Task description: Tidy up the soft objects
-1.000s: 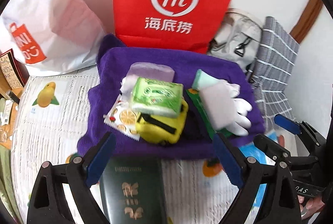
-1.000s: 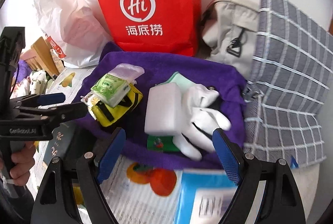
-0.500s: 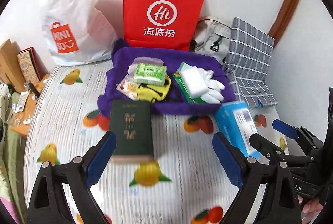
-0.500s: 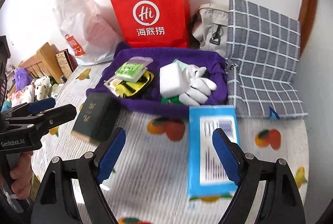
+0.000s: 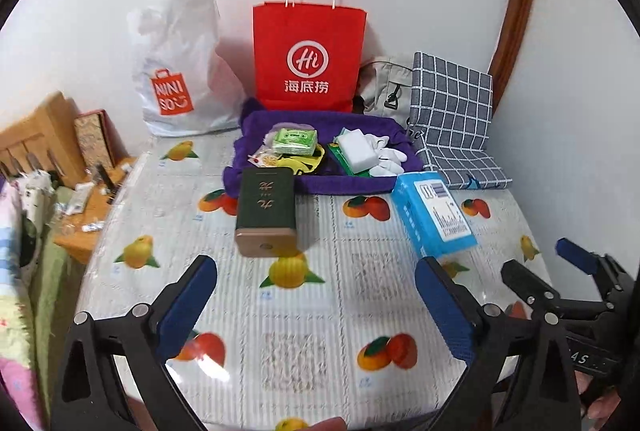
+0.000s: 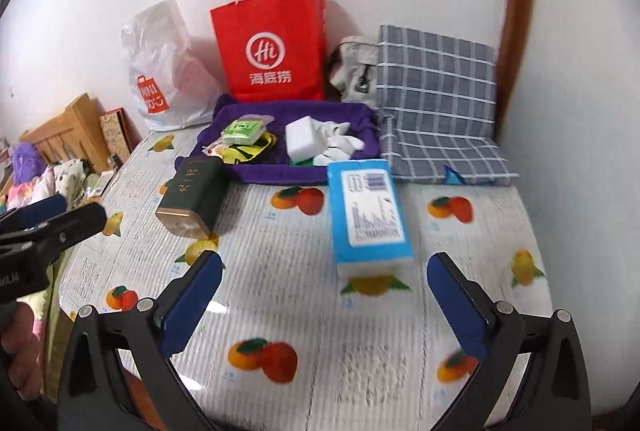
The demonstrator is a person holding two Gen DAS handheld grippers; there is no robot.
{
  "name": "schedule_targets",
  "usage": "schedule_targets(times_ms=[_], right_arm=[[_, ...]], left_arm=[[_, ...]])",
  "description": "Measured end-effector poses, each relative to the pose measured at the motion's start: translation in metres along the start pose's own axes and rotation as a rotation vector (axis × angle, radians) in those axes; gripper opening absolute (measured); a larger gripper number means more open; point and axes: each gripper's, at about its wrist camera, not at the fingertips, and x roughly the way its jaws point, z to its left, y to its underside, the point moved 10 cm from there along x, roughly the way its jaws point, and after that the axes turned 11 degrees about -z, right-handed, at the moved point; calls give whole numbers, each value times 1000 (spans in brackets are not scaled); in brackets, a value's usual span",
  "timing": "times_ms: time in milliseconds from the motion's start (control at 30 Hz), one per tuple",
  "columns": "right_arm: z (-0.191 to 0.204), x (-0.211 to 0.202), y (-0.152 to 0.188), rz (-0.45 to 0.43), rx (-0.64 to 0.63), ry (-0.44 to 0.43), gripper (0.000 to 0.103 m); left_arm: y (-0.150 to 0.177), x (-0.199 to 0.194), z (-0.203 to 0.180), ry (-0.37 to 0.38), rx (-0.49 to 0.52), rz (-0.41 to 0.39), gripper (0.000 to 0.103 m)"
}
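Note:
A purple towel (image 5: 352,183) (image 6: 280,171) lies at the back of the fruit-print table. On it rest a green tissue pack (image 5: 295,141) (image 6: 242,131), a yellow pouch (image 5: 309,163), a white sponge (image 5: 358,151) (image 6: 306,139) and white gloves (image 5: 388,157) (image 6: 340,142). My left gripper (image 5: 314,271) (image 6: 76,209) hovers over the near table, its jaws opening with nothing between them. To its right my right gripper (image 6: 324,263) (image 5: 538,257) is also opening and holds nothing. Both are well short of the towel.
A dark green box (image 5: 266,215) and a blue box (image 6: 368,215) lie in front of the towel. Behind it stand a red paper bag (image 5: 308,59), a white plastic bag (image 5: 180,71), a beige backpack (image 5: 386,87) and a checked cushion (image 5: 452,111). Cluttered wooden furniture (image 5: 36,139) is at left.
Both grippers have pulled back and upward from the purple towel, so the whole table shows. The green box and the blue box have come into view. The jaws stand slightly wider.

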Motion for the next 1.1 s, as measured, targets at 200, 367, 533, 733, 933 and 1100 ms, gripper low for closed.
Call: schedule_targets(times_ms=[200,367,533,733,933,1100], right_arm=[[-7,-42,20,-21,-3,42,102],[-9,-68,33,-31,18,45,102],[-11,-77,40,-26,41,36,102],[-10,-83,41,-34,45,23,102],[-9,-85,42,-33,45,13,102],[-10,-85,43,-34,45,16,102]], left_arm=[[16,-40,-14,23,-6,-37,100],[21,-67,-18,24,-17,-83,100],[29,-73,-16,33,-51,-79,100],[30,-76,-13,28,-55,-84,101],[30,-77,-14,30,-54,-85,101],[31,-79,-14,28,-48,-84,101]])
